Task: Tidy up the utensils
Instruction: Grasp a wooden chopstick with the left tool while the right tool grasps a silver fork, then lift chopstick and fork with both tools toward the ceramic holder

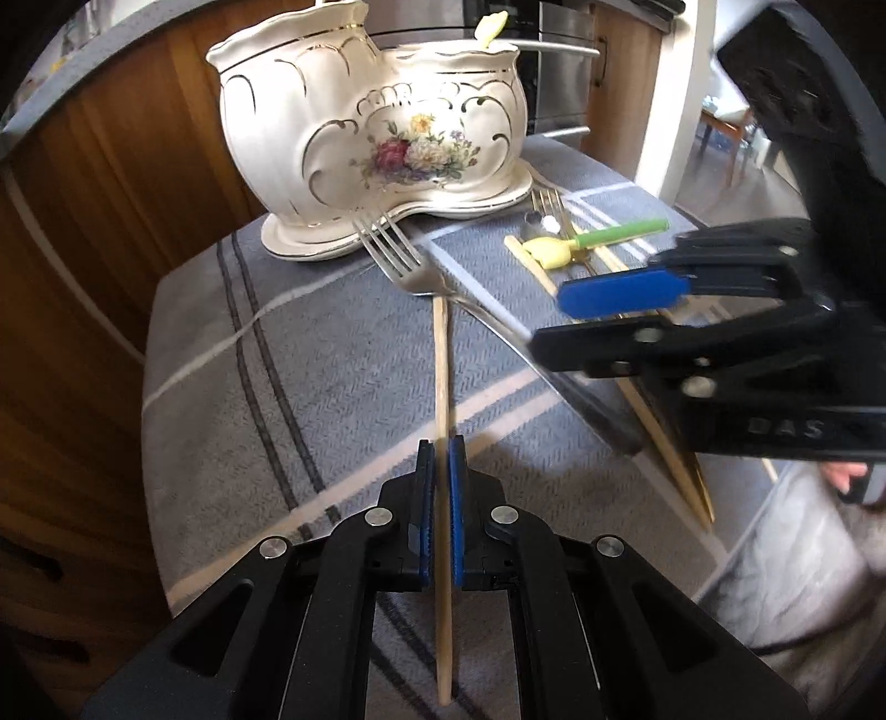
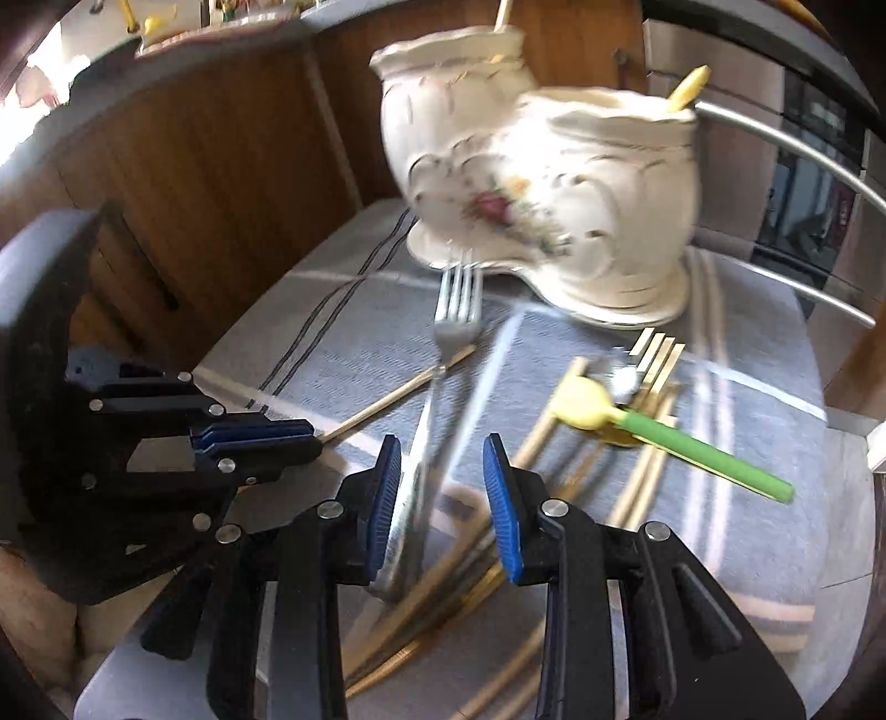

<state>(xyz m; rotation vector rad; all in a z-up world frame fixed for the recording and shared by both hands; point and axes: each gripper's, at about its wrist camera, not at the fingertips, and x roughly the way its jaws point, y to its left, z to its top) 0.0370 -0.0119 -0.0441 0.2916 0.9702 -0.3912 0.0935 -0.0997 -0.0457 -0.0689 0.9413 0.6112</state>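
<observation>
In the left wrist view my left gripper (image 1: 441, 450) is shut on a wooden chopstick (image 1: 440, 360) that lies along the cloth toward the holder. A silver fork (image 1: 396, 252) rests with its tines at the base of the cream floral ceramic holder (image 1: 376, 127). Its handle slants right to my right gripper (image 1: 603, 315). In the right wrist view my right gripper (image 2: 441, 451) stands open. The fork (image 2: 457, 313) has its handle between the jaws, close against the left pad and apart from the right one. My left gripper (image 2: 313, 435) sits at the left with the chopstick (image 2: 398, 393).
A green-handled yellow spoon (image 2: 692, 448), a gold fork (image 2: 656, 349) and several chopsticks (image 2: 637, 487) lie piled at the right on the grey striped cloth (image 1: 277, 387). A yellow utensil (image 1: 493, 25) stands in the holder. Wooden cabinets and steel oven handles (image 2: 792, 149) stand behind.
</observation>
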